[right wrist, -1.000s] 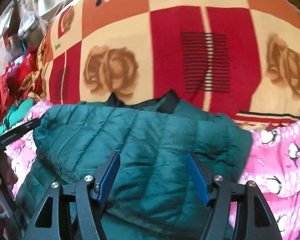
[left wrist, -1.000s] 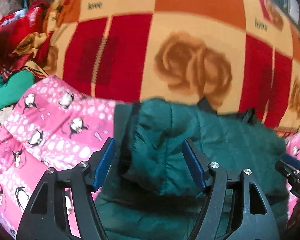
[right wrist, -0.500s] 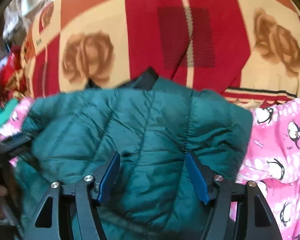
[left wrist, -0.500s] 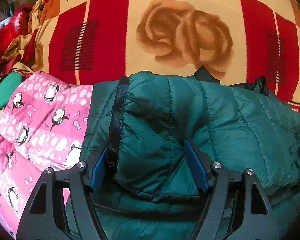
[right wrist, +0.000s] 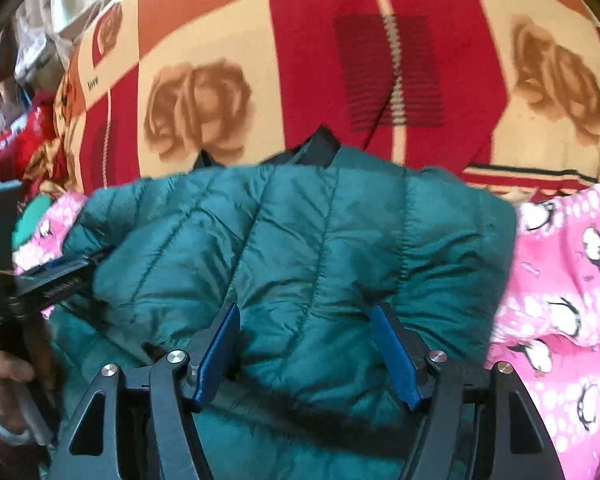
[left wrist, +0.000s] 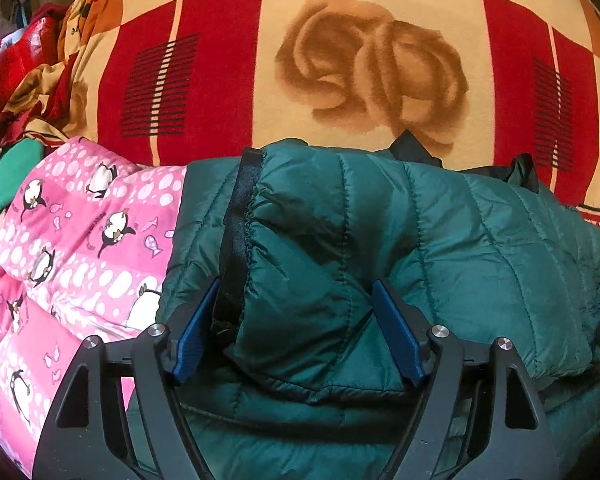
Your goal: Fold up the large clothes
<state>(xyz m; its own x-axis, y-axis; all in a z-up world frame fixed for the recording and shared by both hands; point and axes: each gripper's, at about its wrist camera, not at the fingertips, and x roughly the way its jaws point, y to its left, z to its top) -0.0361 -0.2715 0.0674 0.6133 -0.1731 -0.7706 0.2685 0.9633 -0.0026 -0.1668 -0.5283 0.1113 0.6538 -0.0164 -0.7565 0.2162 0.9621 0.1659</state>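
- Our left gripper (left wrist: 296,324) and right gripper (right wrist: 305,348) sit spread wide, released, straddling the puffy folds.
- The green quilted jacket (left wrist: 380,248) lies folded on the pink penguin quilt (left wrist: 80,240).
- Beyond, the rose-patterned blanket (left wrist: 340,60) covers the bed.

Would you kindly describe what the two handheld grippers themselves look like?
The left gripper and right gripper match: black angular frames with triangular cutouts, silver pivot screws, and flat blue finger pads. No cables show. White lettering on the left gripper's body is unreadable.
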